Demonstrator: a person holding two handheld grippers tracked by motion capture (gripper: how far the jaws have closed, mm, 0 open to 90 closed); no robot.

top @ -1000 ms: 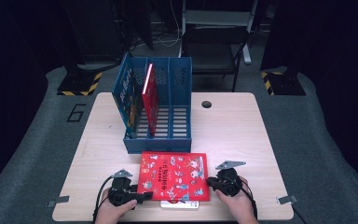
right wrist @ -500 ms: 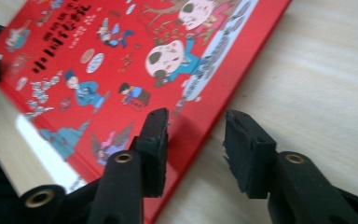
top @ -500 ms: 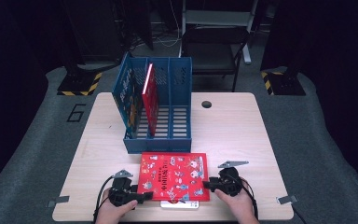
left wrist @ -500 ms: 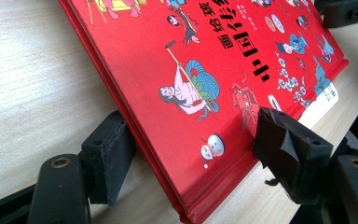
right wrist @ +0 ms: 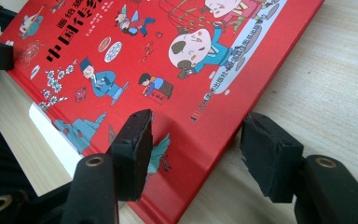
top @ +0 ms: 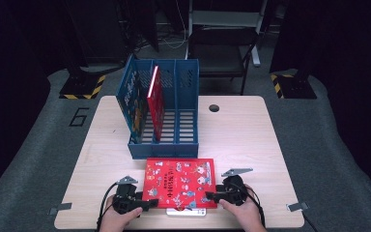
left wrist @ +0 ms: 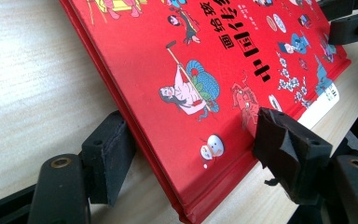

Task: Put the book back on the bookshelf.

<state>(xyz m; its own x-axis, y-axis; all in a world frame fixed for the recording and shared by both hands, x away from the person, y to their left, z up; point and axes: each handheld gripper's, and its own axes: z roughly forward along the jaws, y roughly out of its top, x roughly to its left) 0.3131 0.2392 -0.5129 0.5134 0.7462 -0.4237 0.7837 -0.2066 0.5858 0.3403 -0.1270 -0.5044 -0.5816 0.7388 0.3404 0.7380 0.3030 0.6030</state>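
Lab / recording bay, not a home or office. Single light-wood table (top: 251, 140) on grey floor matting (top: 43, 145) with a painted "6" (top: 79, 116), black-and-yellow hazard-striped stand bases (top: 83, 87), loose cables (top: 174, 41), a black chair (top: 217, 53), dark surroundings all round.

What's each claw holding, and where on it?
Both straddle the flat red illustrated picture book: left claw at its near-left corner, right claw at its near-right corner. Jaws look open, not clamped.
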